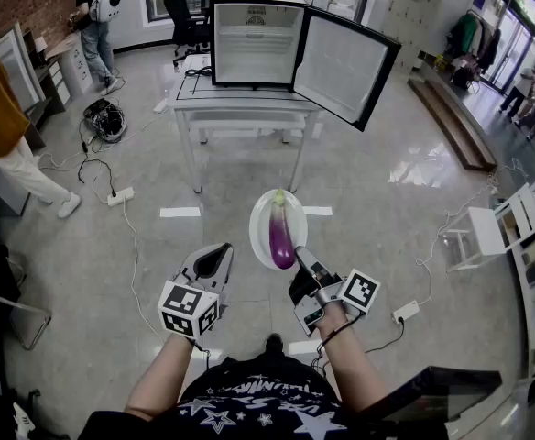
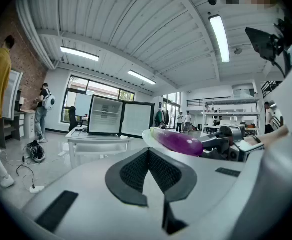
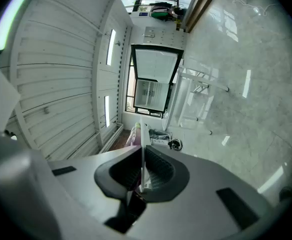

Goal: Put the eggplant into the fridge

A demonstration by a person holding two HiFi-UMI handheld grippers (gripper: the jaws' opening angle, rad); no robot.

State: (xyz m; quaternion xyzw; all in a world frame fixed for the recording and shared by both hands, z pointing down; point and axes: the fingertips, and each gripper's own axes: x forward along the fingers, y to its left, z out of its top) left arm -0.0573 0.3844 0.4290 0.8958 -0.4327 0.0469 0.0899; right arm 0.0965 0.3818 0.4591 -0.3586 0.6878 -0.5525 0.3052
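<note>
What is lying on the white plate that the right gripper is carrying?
One purple eggplant lies lengthwise on the plate, held by the right gripper, green stem toward the fridge. Nothing else shows; the plate's surface under the eggplant is covered.

- My head view is bright and even; daylight from the windows (image 1: 510, 16) glares on the polished floor (image 1: 423, 168).
- In the left gripper view, ceiling strip lights (image 2: 220, 36) blow out white.
- All three views bend hard at the edges, with black corners; shadows are soft.
</note>
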